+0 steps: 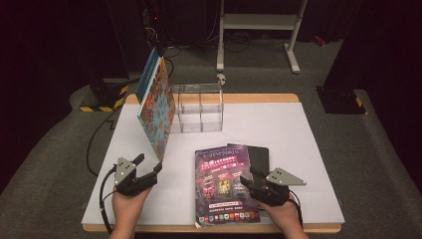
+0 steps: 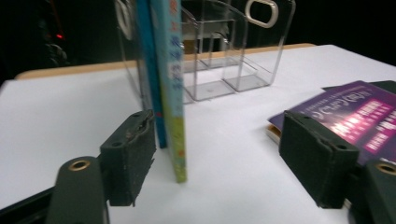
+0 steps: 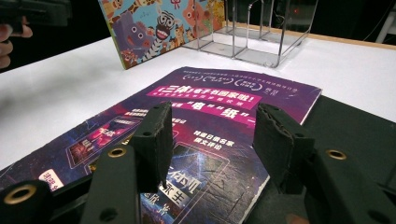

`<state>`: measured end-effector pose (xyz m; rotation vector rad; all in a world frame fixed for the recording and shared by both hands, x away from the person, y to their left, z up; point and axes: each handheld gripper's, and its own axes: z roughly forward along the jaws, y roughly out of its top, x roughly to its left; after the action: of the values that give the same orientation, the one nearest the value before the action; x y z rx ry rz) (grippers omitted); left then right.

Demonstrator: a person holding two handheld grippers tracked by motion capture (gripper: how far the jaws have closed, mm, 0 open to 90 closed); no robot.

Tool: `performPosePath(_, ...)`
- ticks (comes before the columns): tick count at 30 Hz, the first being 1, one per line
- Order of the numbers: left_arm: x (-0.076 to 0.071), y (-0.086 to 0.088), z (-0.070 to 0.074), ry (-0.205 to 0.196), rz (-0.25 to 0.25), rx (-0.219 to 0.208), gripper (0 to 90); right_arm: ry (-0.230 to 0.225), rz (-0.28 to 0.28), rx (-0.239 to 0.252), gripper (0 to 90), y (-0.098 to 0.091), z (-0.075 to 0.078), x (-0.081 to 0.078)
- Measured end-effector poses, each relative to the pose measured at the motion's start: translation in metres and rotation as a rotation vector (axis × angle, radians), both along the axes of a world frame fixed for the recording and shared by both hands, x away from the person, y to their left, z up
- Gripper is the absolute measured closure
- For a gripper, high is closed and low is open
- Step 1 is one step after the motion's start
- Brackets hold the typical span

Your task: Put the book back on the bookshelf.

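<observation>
The two picture books (image 1: pixel 155 107) stand upright on their bottom edges at the left end of the clear organizer (image 1: pixel 200 107), leaning against its wall, with their near corner well forward on the white surface (image 1: pixel 298 149). In the left gripper view their spines (image 2: pixel 163 84) rise between the jaws of the left claw (image 2: pixel 219 158), close to the left-hand pad (image 2: pixel 133 156) but apart from it, so the claw is wide and holds nothing. In the high view that claw (image 1: pixel 149 167) sits just in front of the books' lower corner.

Farther right, a purple magazine (image 1: pixel 225 184) lies flat on the surface, partly covering a black book (image 1: pixel 259 157). The right claw (image 1: pixel 251 183) hovers low over the magazine's right edge, its jaws about half spread, with nothing pressed between the pads (image 3: pixel 154 135).

The main risk appears to be the standing books. They rest only on a thin edge and a lean, so a nudge from the nearby pad could tip them flat or slide them along the smooth surface. The light organizer might also shift under their weight. On the right, a grab at the magazine's edge could catch only the cover and bend it, or drag the black book along.
</observation>
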<state>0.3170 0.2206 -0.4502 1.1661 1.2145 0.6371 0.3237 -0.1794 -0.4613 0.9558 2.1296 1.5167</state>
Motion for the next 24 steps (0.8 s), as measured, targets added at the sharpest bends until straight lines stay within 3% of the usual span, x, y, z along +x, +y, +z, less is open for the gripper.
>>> performPosePath(3, -0.008, -0.006, -0.007, 0.017, -0.072, -0.017, 20.6, -0.003, 0.000, -0.011, 48.4, 0.000, 0.000, -0.001)
performPosePath(5, -0.010, -0.007, -0.009, 0.024, -0.090, -0.013, 20.0, 0.005, 0.003, -0.020, 48.0, -0.001, 0.001, 0.000)
performPosePath(6, -0.012, -0.011, -0.013, 0.046, -0.117, -0.019, 20.0, 0.011, 0.003, -0.026, 47.3, -0.001, 0.001, 0.001)
performPosePath(11, -0.012, -0.025, -0.024, 0.094, -0.194, 0.006, 18.8, 0.027, -0.020, -0.070, 38.5, 0.000, 0.000, 0.003)
performPosePath(17, -0.004, -0.046, -0.031, 0.118, -0.250, 0.006, 15.4, 0.050, -0.046, -0.127, 32.7, -0.001, -0.006, 0.007)
performPosePath(20, 0.003, -0.054, -0.033, 0.135, -0.276, -0.029, 15.2, 0.056, -0.070, -0.143, 31.5, -0.002, -0.010, 0.009)
performPosePath(24, 0.008, -0.061, -0.036, 0.156, -0.313, -0.049, 15.9, 0.070, -0.108, -0.131, 30.5, -0.009, -0.010, 0.012)
